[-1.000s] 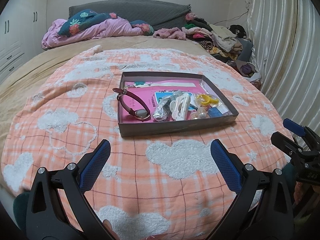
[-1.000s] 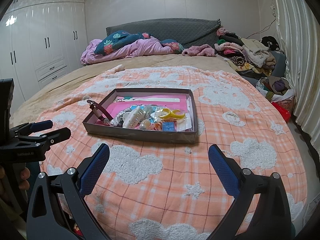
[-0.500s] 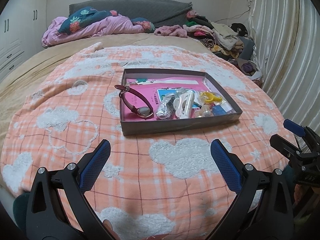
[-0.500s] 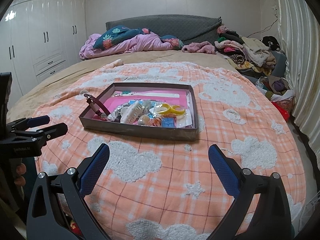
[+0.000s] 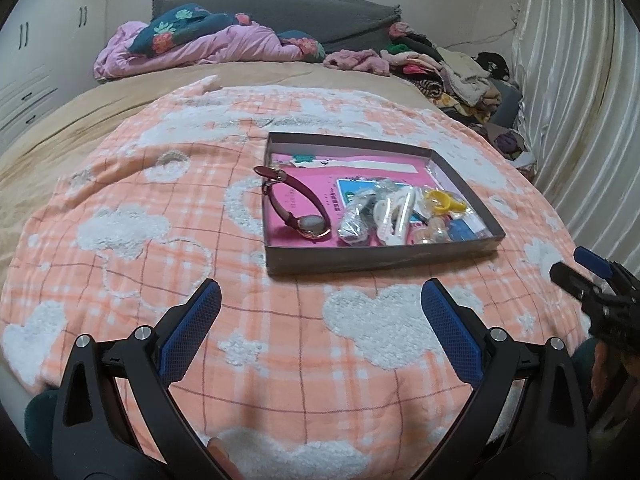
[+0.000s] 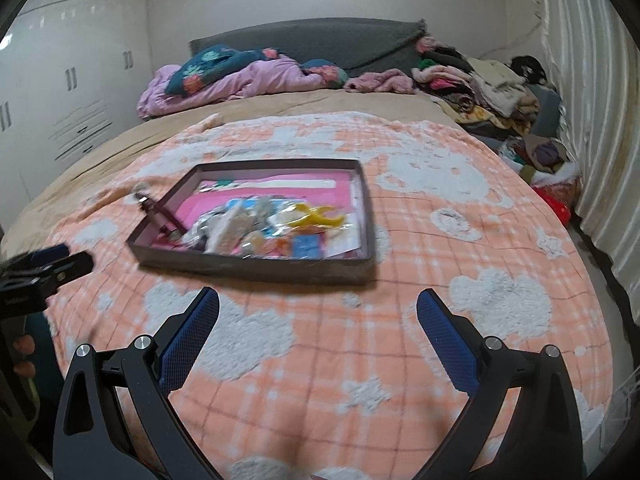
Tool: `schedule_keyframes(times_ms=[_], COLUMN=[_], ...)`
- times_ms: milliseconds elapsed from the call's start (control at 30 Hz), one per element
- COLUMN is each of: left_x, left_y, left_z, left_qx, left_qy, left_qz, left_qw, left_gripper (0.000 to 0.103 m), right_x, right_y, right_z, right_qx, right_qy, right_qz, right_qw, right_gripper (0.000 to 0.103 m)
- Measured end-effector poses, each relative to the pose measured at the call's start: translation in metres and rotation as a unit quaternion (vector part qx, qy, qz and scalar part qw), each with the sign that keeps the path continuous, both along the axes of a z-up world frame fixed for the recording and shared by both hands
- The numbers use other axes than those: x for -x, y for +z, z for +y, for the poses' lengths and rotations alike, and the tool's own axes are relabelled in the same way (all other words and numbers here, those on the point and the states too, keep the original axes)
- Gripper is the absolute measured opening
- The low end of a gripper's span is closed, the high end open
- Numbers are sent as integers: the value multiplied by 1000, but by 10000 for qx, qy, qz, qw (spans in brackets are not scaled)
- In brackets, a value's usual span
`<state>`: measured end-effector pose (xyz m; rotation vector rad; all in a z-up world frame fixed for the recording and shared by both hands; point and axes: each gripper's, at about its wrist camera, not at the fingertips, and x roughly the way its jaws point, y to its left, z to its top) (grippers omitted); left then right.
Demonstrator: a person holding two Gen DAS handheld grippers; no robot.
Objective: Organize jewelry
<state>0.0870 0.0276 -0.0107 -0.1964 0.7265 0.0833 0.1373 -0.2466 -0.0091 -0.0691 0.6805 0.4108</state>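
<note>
We stand at the foot of a bed whose peach checked blanket (image 5: 168,264) carries a shallow dark tray (image 5: 372,256) with a pink floor, and all the jewelry sits inside it. The tray lies ahead of both claws and well apart from them, its long side running left to right across our view.

Our left gripper (image 5: 320,312) hangs over the blanket with its jaws spread wide and nothing between them; our right gripper (image 6: 318,316) is likewise spread and empty. From the left claw the tray sits slightly right of straight ahead; from the right claw, slightly left. Neither hand looks clearly nearer, so we judge the choice turns on which end of the tray holds the target.

At the tray's left end lies the wristwatch (image 5: 298,206), its maroon strap angling from the far-left rim toward the near wall, dial nearest us. To its right cluster a crinkled clear bag (image 5: 358,218), a white hair claw (image 5: 394,216) and a yellow ring piece (image 5: 440,202).

The left view shows these sharply; the right view is motion-blurred, though it shows the tray's right wall and the blanket beyond it.
</note>
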Motion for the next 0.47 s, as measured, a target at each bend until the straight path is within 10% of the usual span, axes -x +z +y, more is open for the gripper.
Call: schedule_keyframes(times_ms=[233,467], left_x=[-39,-118], left_y=[-17,-55], left_z=[71,199], left_qx=[-44,-135], left_qy=[999,2519], left_qz=[500,1192], left_qw=[9937,9603], left_gripper=[94,94], right_x=[-85,-210], right_y=[-13,-75], right_z=[-54,-150], right_qx=[310,525], right_qy=[-1046,-2579], right_qz=[-18,1085], right_qw=[9940,9586], right_gripper=[99,99])
